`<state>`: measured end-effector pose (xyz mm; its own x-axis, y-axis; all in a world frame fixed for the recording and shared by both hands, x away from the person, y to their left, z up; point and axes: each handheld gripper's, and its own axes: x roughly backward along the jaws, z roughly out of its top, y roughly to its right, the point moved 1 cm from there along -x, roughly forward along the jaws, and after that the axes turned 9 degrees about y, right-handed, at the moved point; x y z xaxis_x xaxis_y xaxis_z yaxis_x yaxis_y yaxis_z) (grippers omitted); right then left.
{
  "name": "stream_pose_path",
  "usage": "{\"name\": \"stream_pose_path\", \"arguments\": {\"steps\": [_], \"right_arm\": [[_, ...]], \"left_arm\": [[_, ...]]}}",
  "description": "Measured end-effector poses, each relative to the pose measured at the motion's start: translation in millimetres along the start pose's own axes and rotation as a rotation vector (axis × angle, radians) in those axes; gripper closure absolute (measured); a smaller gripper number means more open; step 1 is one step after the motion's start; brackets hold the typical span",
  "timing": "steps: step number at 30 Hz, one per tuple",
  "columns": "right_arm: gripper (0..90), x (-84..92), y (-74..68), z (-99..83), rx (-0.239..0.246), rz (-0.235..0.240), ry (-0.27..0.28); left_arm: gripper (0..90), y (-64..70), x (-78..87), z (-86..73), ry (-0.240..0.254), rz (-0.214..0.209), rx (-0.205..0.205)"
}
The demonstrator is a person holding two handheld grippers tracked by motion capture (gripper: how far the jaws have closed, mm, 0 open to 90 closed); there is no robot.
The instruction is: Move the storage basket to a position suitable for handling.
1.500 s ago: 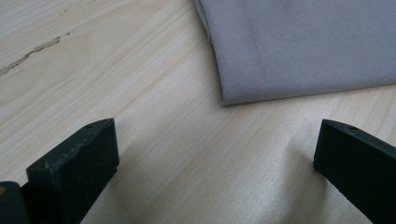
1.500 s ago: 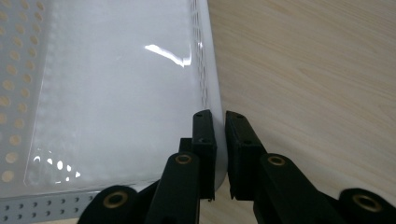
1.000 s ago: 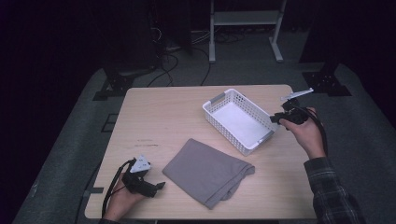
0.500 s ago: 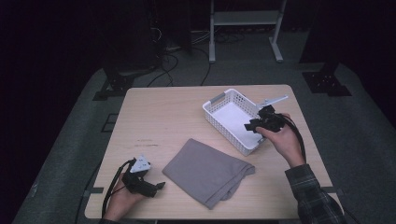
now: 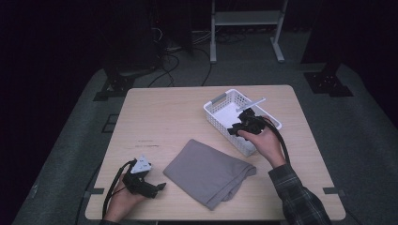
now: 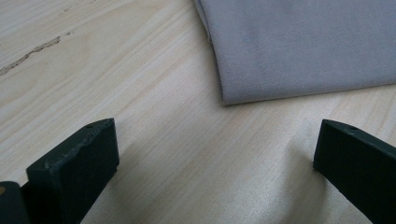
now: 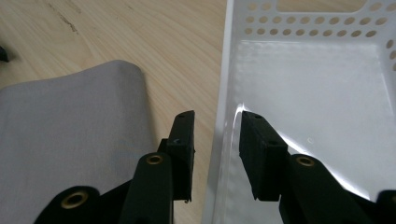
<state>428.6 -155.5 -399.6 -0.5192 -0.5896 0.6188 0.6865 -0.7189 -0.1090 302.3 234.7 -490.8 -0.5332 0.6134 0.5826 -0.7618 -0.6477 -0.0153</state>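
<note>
The left gripper (image 6: 212, 172), fingers (image 6: 74, 172) spread wide, sits low over the table (image 6: 140, 93) near the grey cloth (image 6: 299, 46).

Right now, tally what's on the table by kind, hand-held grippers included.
White basket: 1
Grey cloth: 1
Hand-held gripper: 2, left and right
Total: 4
</note>
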Motion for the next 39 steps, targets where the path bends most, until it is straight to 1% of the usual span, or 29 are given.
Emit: {"name": "stream_pose_path", "arguments": {"steps": [5, 10, 12, 13, 16, 21, 29, 36, 37, 39], "right_arm": [[68.7, -8.8, 0.0, -3.0, 0.001, -0.014, -0.030], [75.3, -11.1, 0.6, -7.4, 0.003, -0.029, -0.055], [78.4, -10.6, 1.7, -9.2, -0.003, -0.016, -0.054], [80.0, -9.6, 1.7, -10.0, -0.005, -0.017, -0.051], [81.0, -6.9, 2.7, -11.5, -0.007, -0.029, -0.048], [82.5, 2.0, 7.5, -17.2, -0.005, -0.058, -0.037], [82.6, 16.2, 8.0, -28.8, -0.004, -0.080, -0.023], [82.6, 33.9, 9.6, -41.2, -0.017, -0.096, -0.018], [82.6, 36.8, 9.5, -43.0, -0.024, -0.098, -0.017], [82.8, 42.3, 9.9, -46.9, -0.023, -0.104, -0.018]], "left_arm": [[0.0, 0.0, 0.0, 0.0, 0.000, 0.000, 0.000], [0.0, 0.0, 0.0, 0.0, 0.000, 0.000, 0.000], [0.0, 0.0, 0.0, 0.0, 0.000, 0.000, 0.000], [0.0, 0.0, 0.0, 0.0, 0.000, 0.000, 0.000], [0.0, 0.0, 0.0, 0.0, -0.001, 0.000, 0.000], [0.0, 0.0, 0.1, 0.1, -0.001, 0.000, 0.000], [0.0, 0.0, 0.0, 0.0, 0.000, 0.000, 0.000], [0.0, -0.4, 0.1, 0.1, -0.001, 0.001, -0.005], [0.0, -0.2, -0.1, 0.1, 0.002, 0.001, -0.002], [0.0, 0.0, -0.1, 0.1, 0.003, 0.001, 0.000]]}}
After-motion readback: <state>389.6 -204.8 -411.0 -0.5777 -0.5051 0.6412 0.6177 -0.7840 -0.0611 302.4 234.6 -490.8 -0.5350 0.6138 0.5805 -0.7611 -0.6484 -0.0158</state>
